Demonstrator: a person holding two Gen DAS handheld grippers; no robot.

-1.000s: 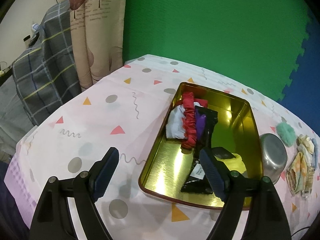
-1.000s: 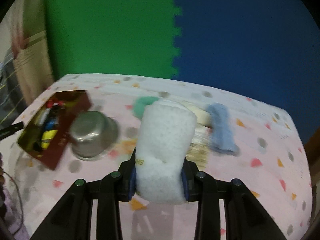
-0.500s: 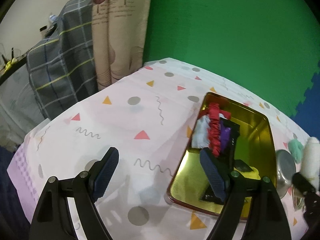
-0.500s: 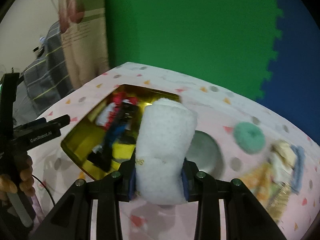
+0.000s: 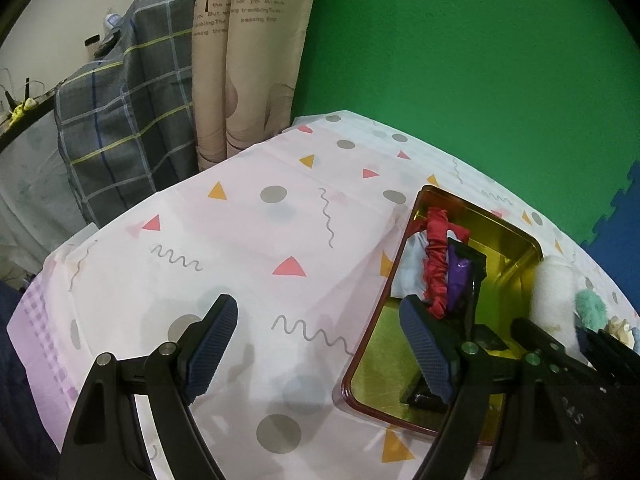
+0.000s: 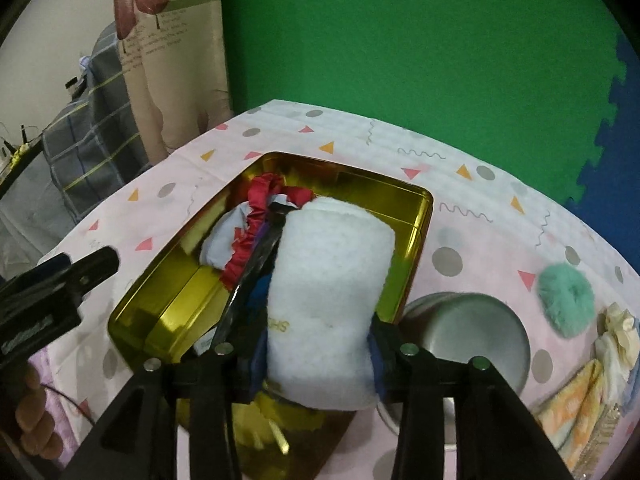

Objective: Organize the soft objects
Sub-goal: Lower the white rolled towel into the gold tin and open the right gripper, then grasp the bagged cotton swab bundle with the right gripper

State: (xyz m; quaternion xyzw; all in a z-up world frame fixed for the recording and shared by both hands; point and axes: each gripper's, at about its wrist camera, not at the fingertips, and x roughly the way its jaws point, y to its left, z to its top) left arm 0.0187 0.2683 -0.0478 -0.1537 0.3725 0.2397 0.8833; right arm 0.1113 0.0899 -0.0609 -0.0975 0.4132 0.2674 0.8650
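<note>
My right gripper [image 6: 318,354] is shut on a rolled white towel [image 6: 328,288] and holds it over the gold tin tray [image 6: 424,216]. The tray holds a red scrunchie [image 6: 252,236], a pale cloth [image 6: 222,240], a black packet and something yellow. In the left wrist view the towel [image 5: 554,300] shows at the tray's [image 5: 476,208] right side. My left gripper [image 5: 320,344] is open and empty, above the tablecloth at the tray's left edge.
A steel bowl [image 6: 468,328] lies upside down right of the tray. A teal fluffy scrunchie [image 6: 564,300] and folded cloths [image 6: 592,380] lie further right. Curtain and plaid fabric [image 5: 120,120] hang past the table's left edge.
My right gripper has carried the towel leftwards from the cloth pile to above the tray. My left gripper has drifted left, away from the tray.
</note>
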